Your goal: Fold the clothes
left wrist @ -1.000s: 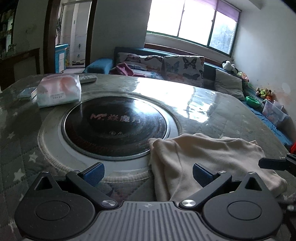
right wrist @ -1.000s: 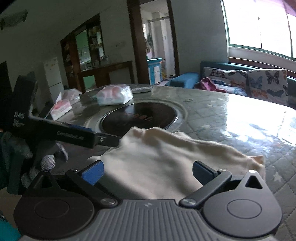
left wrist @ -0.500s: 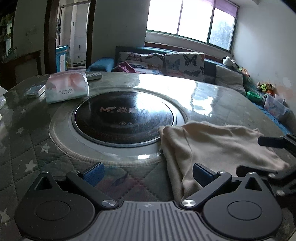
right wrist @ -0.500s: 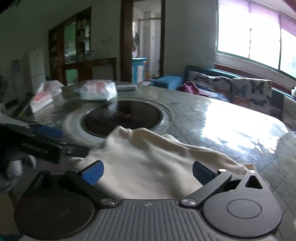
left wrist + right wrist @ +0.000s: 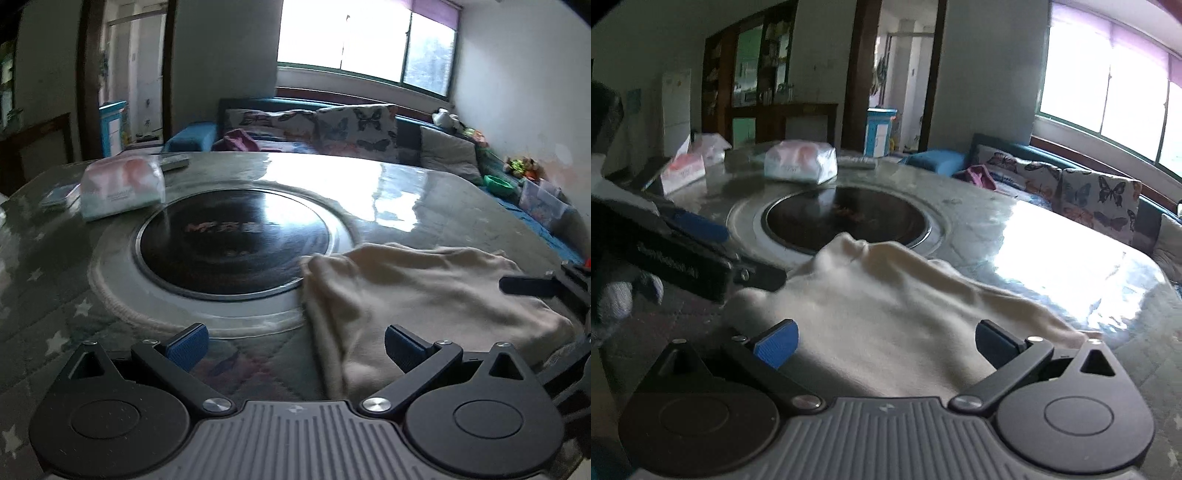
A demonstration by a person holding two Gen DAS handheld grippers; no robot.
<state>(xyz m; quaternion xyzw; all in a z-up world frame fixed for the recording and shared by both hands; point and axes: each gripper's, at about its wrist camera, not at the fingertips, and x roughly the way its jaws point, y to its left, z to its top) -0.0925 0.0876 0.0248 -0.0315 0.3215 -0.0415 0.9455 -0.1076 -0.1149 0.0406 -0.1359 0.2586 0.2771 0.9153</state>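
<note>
A cream garment (image 5: 417, 299) lies bunched on the round table, its far corner lapping the rim of the black glass hob (image 5: 236, 240). My left gripper (image 5: 295, 345) stands open above the garment's left edge, holding nothing. In the right wrist view the same cream garment (image 5: 886, 317) spreads under my right gripper (image 5: 886, 343), which is open too, its blue pads wide apart over the cloth. The left gripper's dark body (image 5: 683, 254) shows at that view's left, and the right gripper's black finger (image 5: 528, 286) pokes in at the left wrist view's right edge.
A pink-and-white tissue pack (image 5: 122, 186) sits beyond the hob, with a remote (image 5: 175, 162) behind it. A tissue box (image 5: 683, 171) stands on the table's far left. The quilted table cover (image 5: 44, 295) is glossy under plastic. A sofa with butterfly cushions (image 5: 354, 125) lines the window wall.
Both views have shifted slightly and blurred as the grippers moved. The garment lies much as before. Both grippers stayed open throughout.
</note>
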